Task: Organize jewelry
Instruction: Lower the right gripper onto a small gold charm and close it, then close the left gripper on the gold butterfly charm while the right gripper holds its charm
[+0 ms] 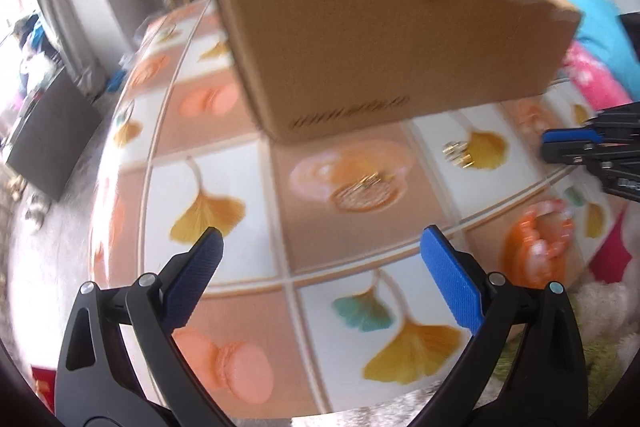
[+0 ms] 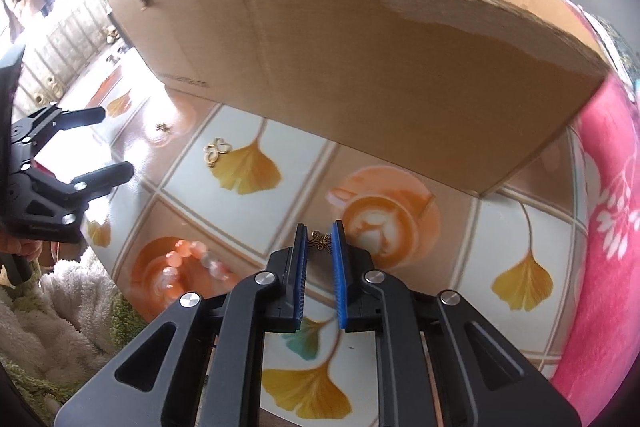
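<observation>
Pinching bronze charm (image 2: 321, 241); left gripper (image 1: 320, 247) seemingly wide.

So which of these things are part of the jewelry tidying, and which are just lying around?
Part of the job:
- butterfly charm between the right tongs
- gold charm
- bead bracelet
- cardboard box
- left tongs, open

Lying about:
- pink blanket
- fluffy towel

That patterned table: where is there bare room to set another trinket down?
Free: the tablecloth between the left tool and the cardboard box, and the tiles right of the right tool. Crowded: around the gold clasp, bead bracelet and the butterfly charm in that tool.
</observation>
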A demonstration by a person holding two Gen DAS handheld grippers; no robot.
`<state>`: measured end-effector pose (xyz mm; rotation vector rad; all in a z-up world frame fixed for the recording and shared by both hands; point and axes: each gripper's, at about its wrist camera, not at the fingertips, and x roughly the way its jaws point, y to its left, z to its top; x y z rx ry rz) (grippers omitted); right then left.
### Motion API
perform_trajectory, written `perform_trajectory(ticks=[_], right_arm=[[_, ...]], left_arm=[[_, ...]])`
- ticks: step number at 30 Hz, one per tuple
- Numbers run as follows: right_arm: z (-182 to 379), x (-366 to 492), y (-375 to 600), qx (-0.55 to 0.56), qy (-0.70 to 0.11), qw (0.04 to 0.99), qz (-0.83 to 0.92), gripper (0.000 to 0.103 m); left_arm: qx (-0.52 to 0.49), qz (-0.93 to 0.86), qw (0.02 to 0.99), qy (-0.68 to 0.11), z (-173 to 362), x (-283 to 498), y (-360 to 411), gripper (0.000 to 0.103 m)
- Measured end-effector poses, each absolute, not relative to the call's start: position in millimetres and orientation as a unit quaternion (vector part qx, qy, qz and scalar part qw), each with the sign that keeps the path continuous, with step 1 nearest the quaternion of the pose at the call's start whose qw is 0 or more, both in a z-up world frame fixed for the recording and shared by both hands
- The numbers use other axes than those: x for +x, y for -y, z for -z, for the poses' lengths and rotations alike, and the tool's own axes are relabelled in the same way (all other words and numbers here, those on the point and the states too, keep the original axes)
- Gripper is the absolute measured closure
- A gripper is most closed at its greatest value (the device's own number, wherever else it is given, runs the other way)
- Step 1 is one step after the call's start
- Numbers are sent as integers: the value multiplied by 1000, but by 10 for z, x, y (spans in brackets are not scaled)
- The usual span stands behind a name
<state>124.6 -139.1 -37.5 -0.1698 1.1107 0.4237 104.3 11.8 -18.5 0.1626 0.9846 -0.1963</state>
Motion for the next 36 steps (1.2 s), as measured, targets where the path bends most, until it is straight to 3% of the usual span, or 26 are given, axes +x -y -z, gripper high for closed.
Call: perform_trajectory(ticks=[5, 12, 18, 26, 30, 36], right_arm=[[389, 1241, 1439, -67, -518, 830, -194, 91], [392, 1215, 1467, -60, -510, 835, -198, 91], [386, 1181, 1624, -51, -505, 837, -205, 91], [393, 1167, 1786, -33, -501, 838, -213, 91], [402, 1169, 1890, -25, -500, 838, -216, 91], [396, 1170, 1992, -20, -499, 839, -217, 91]], left_arm=[[65, 157, 881, -441, 36, 1068, 121, 10], [84, 217, 865, -445, 105, 1229, 466, 49], [109, 229, 847, -467, 261, 1358, 616, 71], [129, 219, 845, -471, 343, 1373, 737, 75], [137, 226, 843, -469, 345, 1372, 772, 88], [135, 227, 843, -469, 340, 1360, 774, 90]])
